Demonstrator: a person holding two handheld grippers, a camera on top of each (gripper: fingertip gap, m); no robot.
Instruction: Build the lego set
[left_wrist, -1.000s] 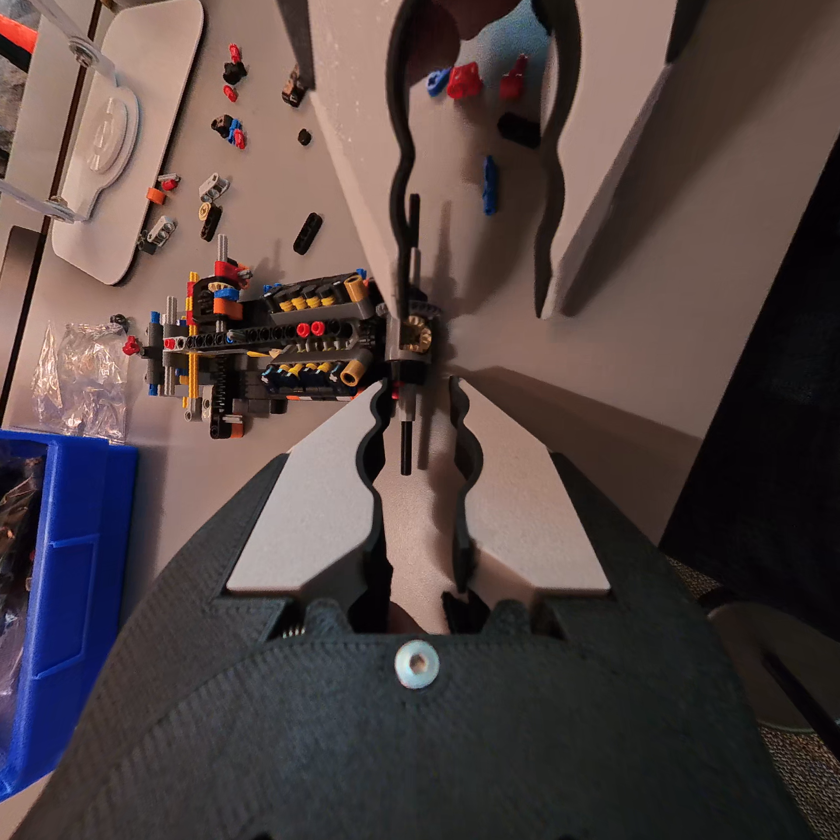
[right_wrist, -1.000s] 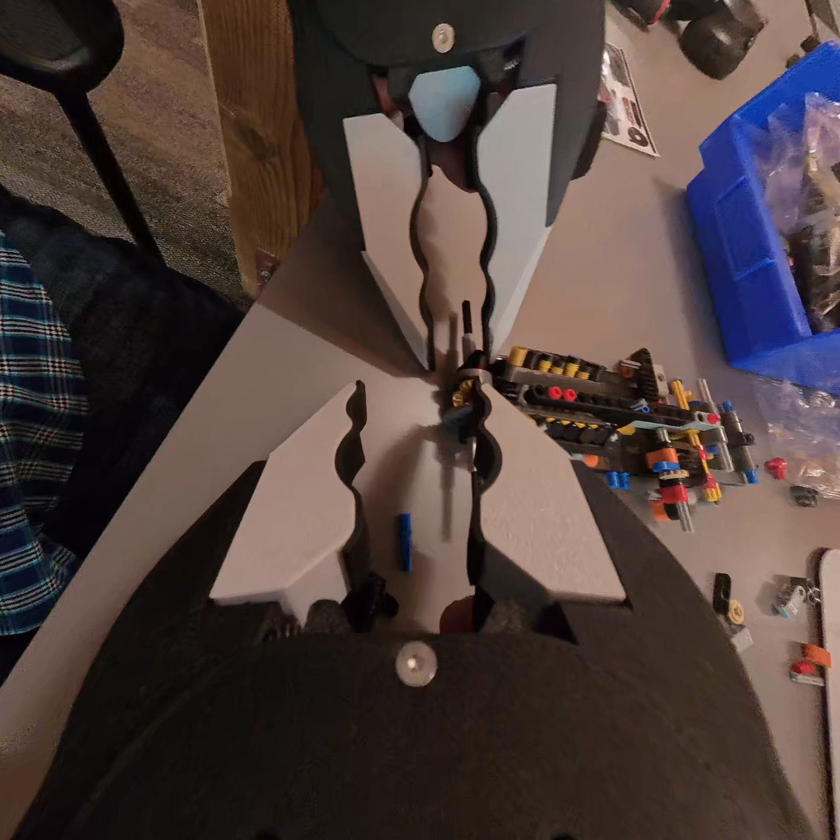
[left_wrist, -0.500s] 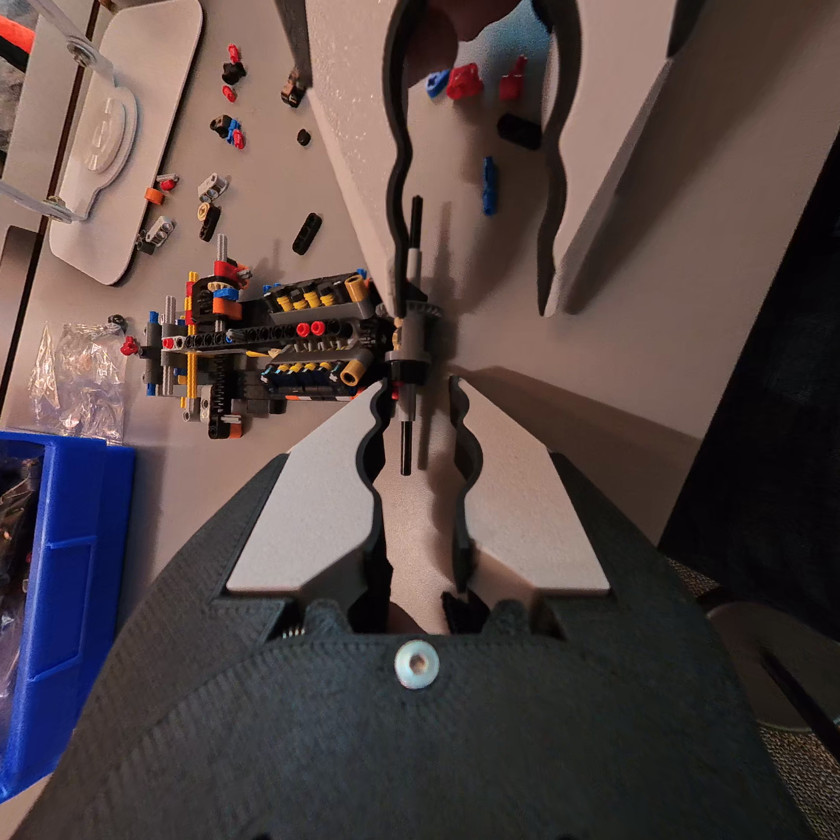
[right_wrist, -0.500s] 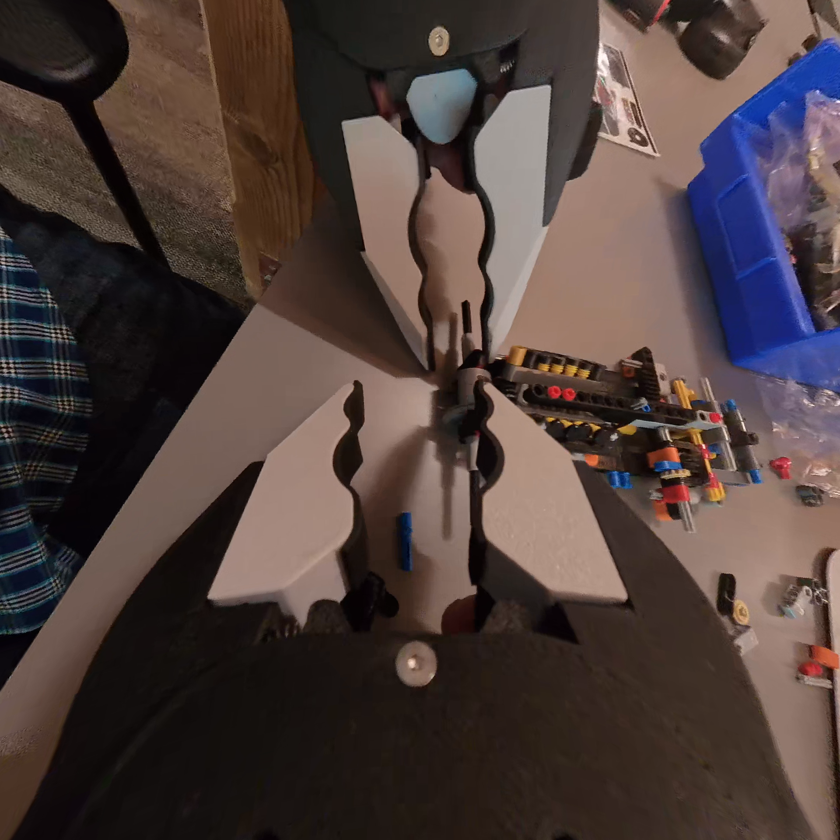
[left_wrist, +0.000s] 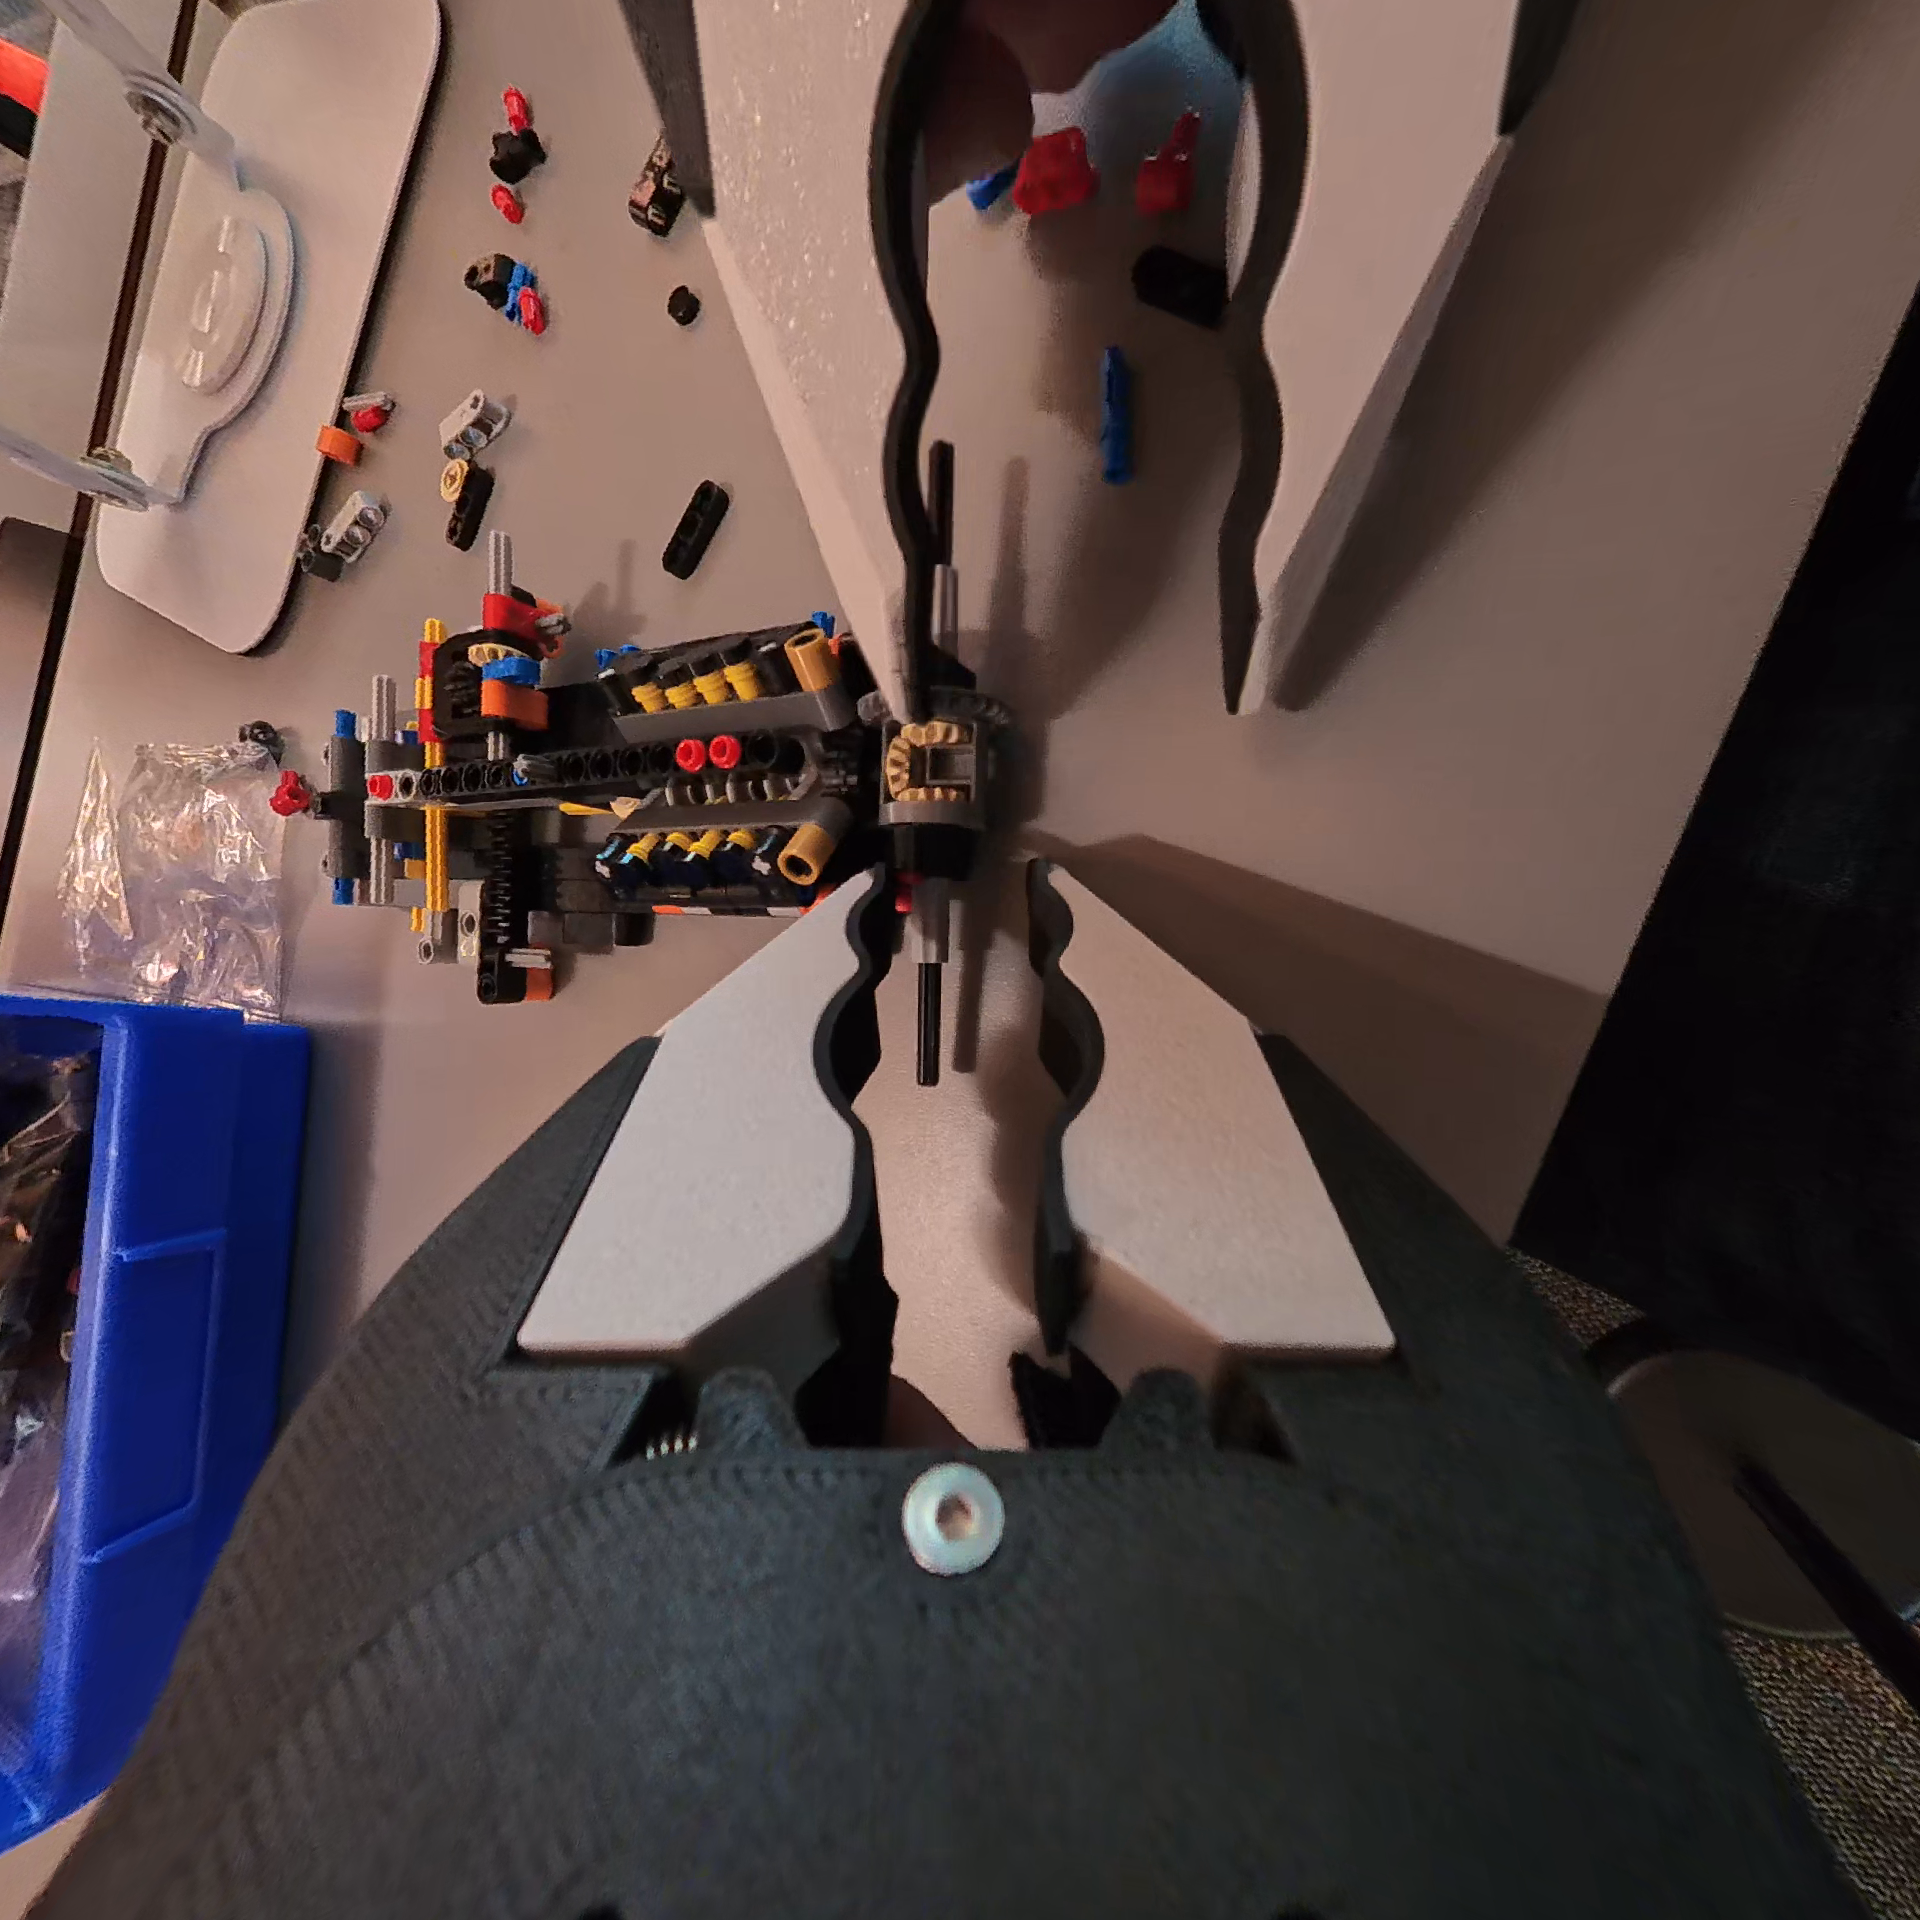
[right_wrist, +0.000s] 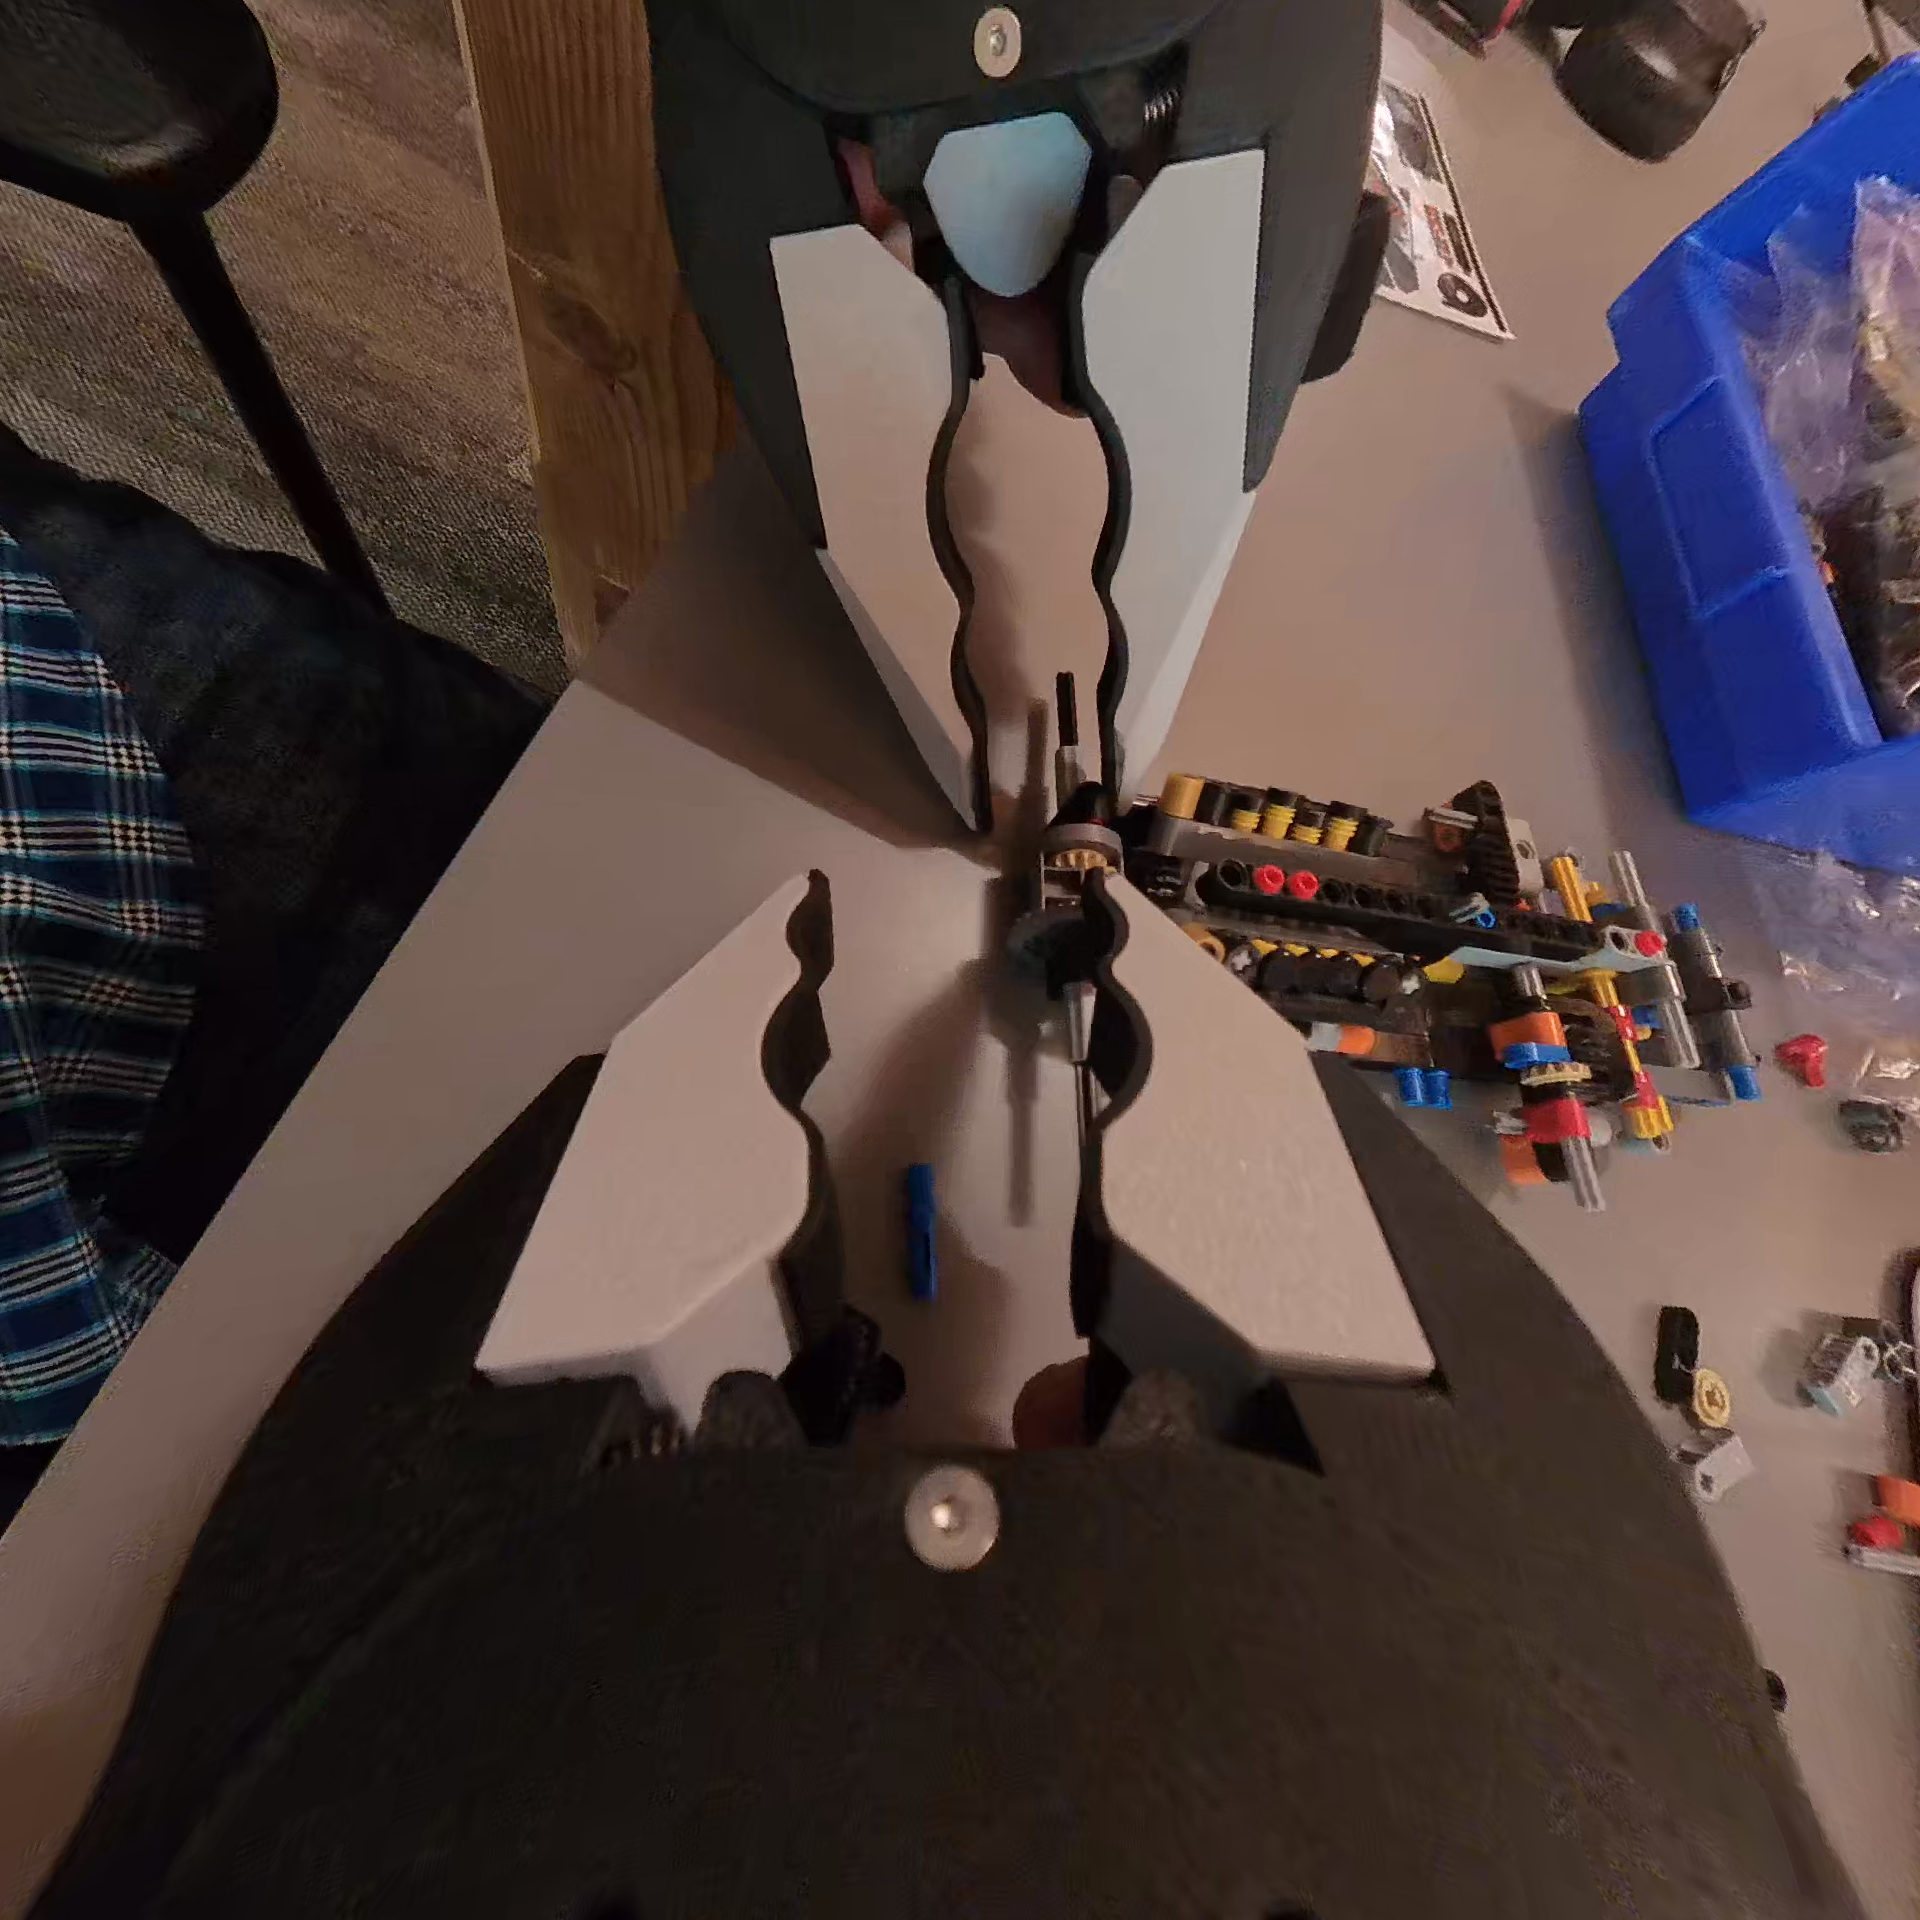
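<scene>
Both grippers spread open, nothing gripped: left gripper (left_wrist: 961, 883) and right gripper (right_wrist: 951, 894) flanked around lego chassis (left_wrist: 623, 769) gear axle (left_wrist: 928, 1023).

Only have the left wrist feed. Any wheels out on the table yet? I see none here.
Observer: Yes. The right wrist view shows black tyres at the far end of the table, past the blue bin.
Operator: Anything next to them?
Observer: A printed sticker sheet lies flat just beside the tyres.
Operator: What's off the table edge? It's just dark on my side.
Observer: A wooden post stands by the table corner, with carpet behind it.
</scene>
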